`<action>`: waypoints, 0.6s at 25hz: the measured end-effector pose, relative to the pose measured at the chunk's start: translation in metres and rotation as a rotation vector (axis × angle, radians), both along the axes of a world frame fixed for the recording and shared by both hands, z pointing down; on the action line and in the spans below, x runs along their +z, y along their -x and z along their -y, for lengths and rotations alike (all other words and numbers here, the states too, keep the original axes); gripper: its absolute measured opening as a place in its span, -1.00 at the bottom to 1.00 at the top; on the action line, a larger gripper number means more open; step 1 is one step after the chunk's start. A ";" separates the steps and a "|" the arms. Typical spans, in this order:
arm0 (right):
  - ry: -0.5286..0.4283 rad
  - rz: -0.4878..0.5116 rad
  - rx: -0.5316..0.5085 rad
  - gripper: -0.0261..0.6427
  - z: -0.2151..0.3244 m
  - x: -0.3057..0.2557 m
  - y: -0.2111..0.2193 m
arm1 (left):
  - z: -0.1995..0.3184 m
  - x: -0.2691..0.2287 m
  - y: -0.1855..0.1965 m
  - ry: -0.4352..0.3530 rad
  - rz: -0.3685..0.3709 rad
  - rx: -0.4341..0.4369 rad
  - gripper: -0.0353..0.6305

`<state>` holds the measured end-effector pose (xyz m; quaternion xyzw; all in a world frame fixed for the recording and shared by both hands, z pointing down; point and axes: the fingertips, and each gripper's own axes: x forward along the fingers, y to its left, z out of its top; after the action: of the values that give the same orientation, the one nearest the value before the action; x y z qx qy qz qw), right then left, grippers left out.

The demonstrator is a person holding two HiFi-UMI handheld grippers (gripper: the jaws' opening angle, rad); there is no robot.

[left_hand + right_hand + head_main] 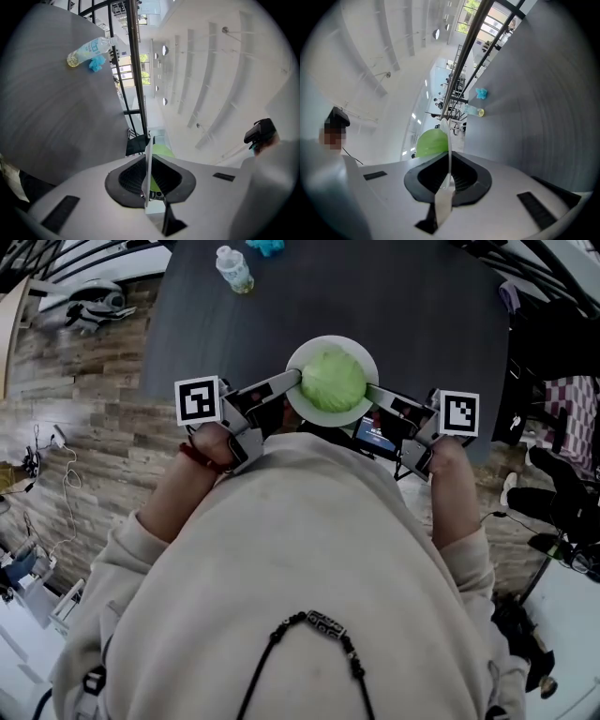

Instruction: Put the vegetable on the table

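Your left hand-held gripper (292,382) and right hand-held gripper (372,390) clamp the white round plate (330,342): lower it level, round green cabbage (332,381) steady, toward 12 o'clock

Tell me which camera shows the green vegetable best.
The head view: it looks down on the whole green vegetable, sitting on the white plate. The left gripper view catches only a green sliver beyond the plate's edge; the right gripper view shows part of its side.
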<state>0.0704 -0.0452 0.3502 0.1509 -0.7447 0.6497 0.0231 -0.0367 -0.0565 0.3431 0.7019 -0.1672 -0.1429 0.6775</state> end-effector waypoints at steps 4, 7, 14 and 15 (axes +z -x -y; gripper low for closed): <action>0.034 0.032 -0.005 -0.84 0.012 0.007 -0.027 | 0.014 0.003 -0.029 -0.003 0.035 -0.008 -0.77; 0.040 0.039 -0.006 -0.84 0.021 0.012 -0.042 | 0.022 0.008 -0.043 0.023 0.053 -0.019 -0.77; 0.048 0.036 0.018 -0.84 0.032 0.019 -0.054 | 0.036 0.014 -0.054 0.027 0.088 0.019 -0.78; 0.043 0.036 0.024 -0.84 0.034 0.019 -0.056 | 0.038 0.015 -0.057 0.029 0.085 0.025 -0.78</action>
<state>0.1262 -0.0789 0.3689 0.1479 -0.7290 0.6684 0.0052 0.0204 -0.0942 0.3576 0.6995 -0.1891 -0.1022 0.6816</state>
